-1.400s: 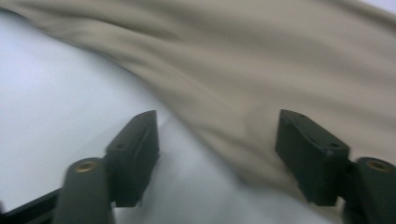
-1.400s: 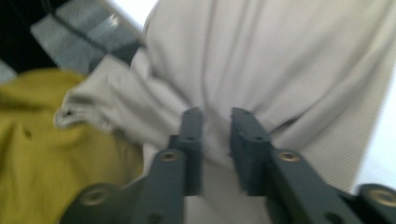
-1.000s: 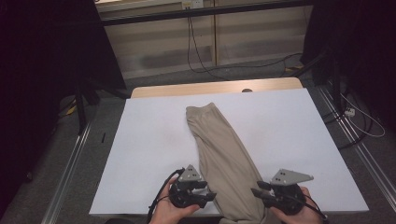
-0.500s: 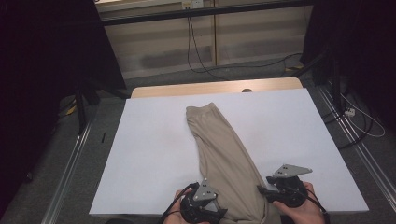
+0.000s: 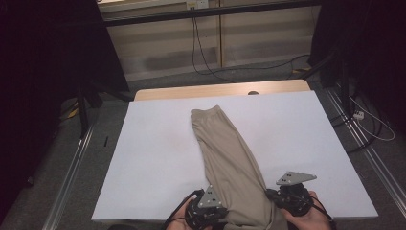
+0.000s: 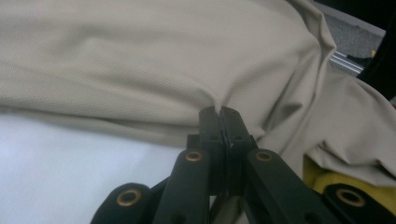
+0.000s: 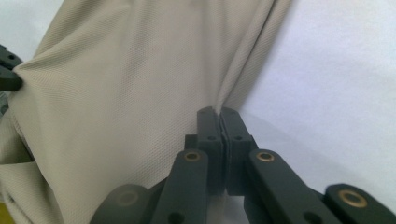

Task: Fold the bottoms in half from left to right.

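Note:
A long beige garment lies folded on the white table, running from the middle down over the near edge. My left gripper sits at its near left edge, my right gripper at its near right edge. In the left gripper view the left gripper has just closed and pinches a fold of the beige garment. In the right gripper view the right gripper has also just closed, nipping the edge of the beige garment. The other gripper's tip tugs the cloth at the far left.
A wooden strip borders the table's far edge. Metal rails run along the floor on both sides, with cables at the right. Something yellow peeks from under the cloth by the left gripper.
The left gripper has slid right and nearer, onto the cloth's left edge. The right gripper has stayed by the right edge. The cloth's near end now bunches between them.

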`<action>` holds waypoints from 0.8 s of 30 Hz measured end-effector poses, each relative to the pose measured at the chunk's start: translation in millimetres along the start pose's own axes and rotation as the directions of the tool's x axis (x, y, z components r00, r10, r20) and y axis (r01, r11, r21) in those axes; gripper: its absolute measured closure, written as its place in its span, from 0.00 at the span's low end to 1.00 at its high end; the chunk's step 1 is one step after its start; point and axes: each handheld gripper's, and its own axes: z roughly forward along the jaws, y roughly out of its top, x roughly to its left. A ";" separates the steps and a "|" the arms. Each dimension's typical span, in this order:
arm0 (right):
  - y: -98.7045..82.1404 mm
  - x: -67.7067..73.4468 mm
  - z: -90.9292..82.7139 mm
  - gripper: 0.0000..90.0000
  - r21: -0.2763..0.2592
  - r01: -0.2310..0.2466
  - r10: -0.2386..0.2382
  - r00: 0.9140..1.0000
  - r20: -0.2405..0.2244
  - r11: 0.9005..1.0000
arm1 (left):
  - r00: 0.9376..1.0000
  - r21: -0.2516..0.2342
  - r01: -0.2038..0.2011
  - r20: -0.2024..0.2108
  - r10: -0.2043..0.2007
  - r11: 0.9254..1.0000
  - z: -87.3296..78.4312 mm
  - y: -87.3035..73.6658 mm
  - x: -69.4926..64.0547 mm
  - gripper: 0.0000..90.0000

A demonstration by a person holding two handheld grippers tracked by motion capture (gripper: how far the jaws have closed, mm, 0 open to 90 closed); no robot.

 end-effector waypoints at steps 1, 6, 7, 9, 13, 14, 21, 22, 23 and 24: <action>-0.5 1.0 -0.9 0.99 0.002 -0.009 0.009 1.000 0.000 1.000 | 1.000 0.005 0.014 0.016 -0.014 1.000 -3.2 -1.4 2.6 1.00; -6.0 9.3 -5.3 0.99 0.010 -0.039 0.039 0.998 -0.048 0.999 | 0.997 0.013 0.061 0.038 -0.062 0.998 -18.6 -13.9 6.3 1.00; -6.6 11.3 -5.7 0.99 0.007 -0.039 0.039 0.997 -0.060 0.999 | 0.997 0.013 0.065 0.038 -0.066 0.998 -21.9 -16.0 5.7 1.00; -9.6 18.4 -6.1 0.99 0.012 -0.038 0.039 0.996 -0.075 0.999 | 0.996 0.005 0.077 0.045 -0.077 0.997 -28.8 -21.0 5.5 1.00; -17.7 32.1 -11.0 0.99 0.007 -0.039 0.040 0.993 -0.109 0.999 | 0.995 0.021 0.087 0.049 -0.088 0.996 -39.5 -32.8 2.6 1.00; -20.4 36.1 -11.9 0.99 0.009 -0.041 0.042 0.991 -0.125 0.999 | 0.994 0.026 0.087 0.062 -0.088 0.996 -41.7 -35.7 2.4 1.00; -22.8 46.1 -15.3 0.84 -0.041 -0.011 0.005 0.991 -0.131 0.999 | 0.994 -0.037 0.111 0.020 -0.110 0.993 -52.0 -36.7 6.3 0.90; -20.5 43.0 -14.2 0.75 -0.052 -0.022 0.015 0.992 -0.124 0.998 | 0.992 -0.052 0.125 0.018 -0.124 0.991 -52.5 -36.0 9.1 0.82; -18.0 39.8 -12.5 0.69 -0.056 -0.024 0.017 0.993 -0.121 0.998 | 0.992 -0.058 0.127 0.005 -0.127 0.990 -53.2 -35.3 12.0 0.73; -15.6 36.7 -10.8 0.65 -0.065 -0.020 0.012 0.993 -0.116 0.998 | 0.992 -0.064 0.126 -0.009 -0.126 0.990 -54.4 -34.5 14.5 0.69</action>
